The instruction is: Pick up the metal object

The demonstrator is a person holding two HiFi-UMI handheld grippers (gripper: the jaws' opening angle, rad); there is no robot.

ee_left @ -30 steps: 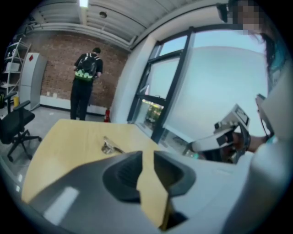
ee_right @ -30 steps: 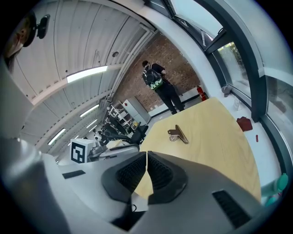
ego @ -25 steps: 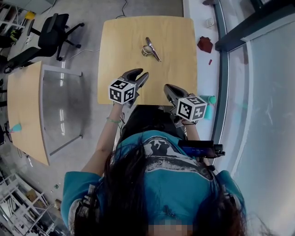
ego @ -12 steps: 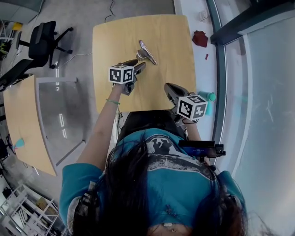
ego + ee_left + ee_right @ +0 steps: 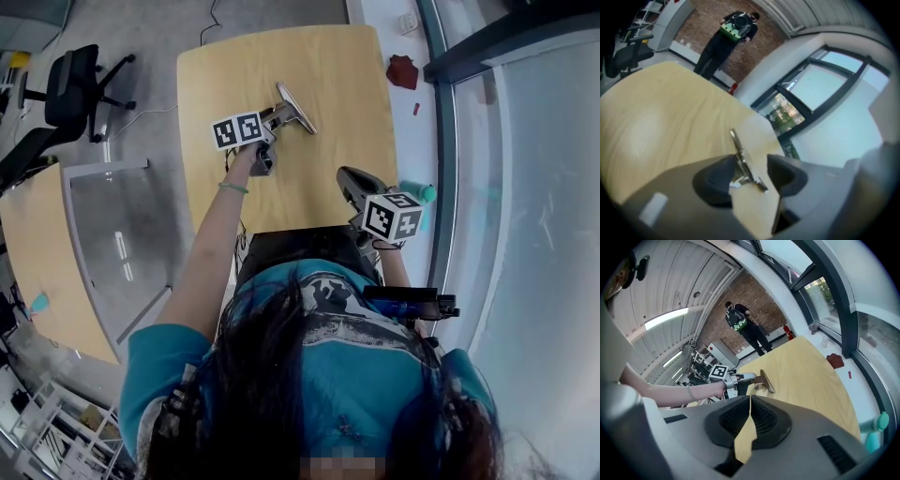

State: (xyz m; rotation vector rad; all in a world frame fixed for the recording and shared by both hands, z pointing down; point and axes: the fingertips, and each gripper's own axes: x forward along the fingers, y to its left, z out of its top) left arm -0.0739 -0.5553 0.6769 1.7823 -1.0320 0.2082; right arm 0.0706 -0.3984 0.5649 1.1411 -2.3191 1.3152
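Shiny metal object lay far out on the table, between the spread jaws of the left gripper. Nearer, the right gripper was squeezed together, empty. Thin metal might slip sideways if the left jaws closed crooked.

You stretch your left arm far out over the light wooden table. The left gripper sits at the near end of the metal object, which lies slantwise on the table's far half. Your right gripper hovers at the table's near edge, well apart from the object, with its marker cube facing up. On the grey floor to your left, a black office chair stands near a second table. To your right, a red scrap lies on the pale sill along the window, and a teal item sits just beside the right gripper.
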